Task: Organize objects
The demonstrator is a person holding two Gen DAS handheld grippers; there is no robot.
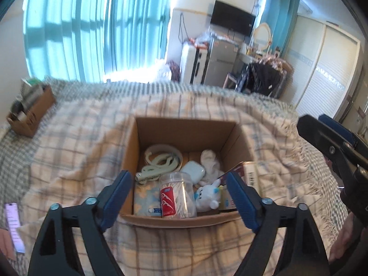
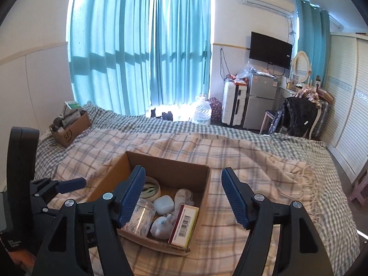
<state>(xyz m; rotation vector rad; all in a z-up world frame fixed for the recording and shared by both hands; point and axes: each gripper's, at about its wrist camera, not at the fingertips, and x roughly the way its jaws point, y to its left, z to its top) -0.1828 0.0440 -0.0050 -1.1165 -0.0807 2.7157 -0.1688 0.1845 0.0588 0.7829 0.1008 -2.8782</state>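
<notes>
**Both tools apart over the open box**

Bed [image 2: 264, 151] w/ plaid blanket [image 1: 76, 142] carries the open cardboard box [image 1: 186, 128], mid-bed. Smaller carton [image 2: 71, 131] sits far left, well apart. Left tool [image 1: 179, 197] hangs over the box's near edge, fingers apart, empty. Right tool [image 2: 184, 195] likewise apart, empty. In box, near wall: swab jar [image 1: 177, 195], plush toy [image 1: 207, 195], barcode pkt [image 2: 184, 224]; behind them: white case [image 1: 193, 170], tape roll [image 2: 150, 187].

The left tool [image 1: 178, 195] has matte black plastic arms with triangular cut-outs, round silver screws at the joints, and ribbed dark-blue pads [image 1: 116, 197] lining both fingers. The right tool [image 2: 184, 197] is built alike: black frame, silver screws, blue ribbed pads [image 2: 234, 199]. At 4 o'clock in the left view, bare skin of a hand [image 1: 345, 239] shows.
</notes>
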